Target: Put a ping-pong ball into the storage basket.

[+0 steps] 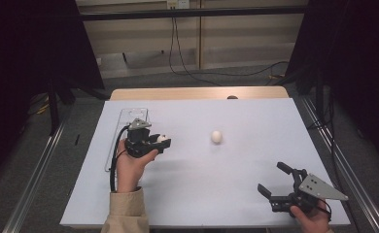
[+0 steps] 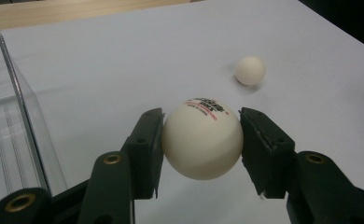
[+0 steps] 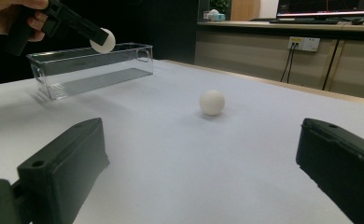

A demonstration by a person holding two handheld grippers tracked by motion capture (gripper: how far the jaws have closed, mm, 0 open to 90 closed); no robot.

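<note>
Two balls: left tongs (image 2: 202, 140) pinch one ball (image 2: 202, 138) at its middle; light, smooth, probably slippery. Right tongs (image 3: 203, 172) gape, empty, near the other ball (image 3: 212, 102).

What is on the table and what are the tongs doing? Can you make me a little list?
left tongs: shut on the held ball, lifted beside the clear box
right tongs: open, holding nothing, low near the table's front edge
loose ball: lying alone on the white table
clear box: nothing inside
</note>
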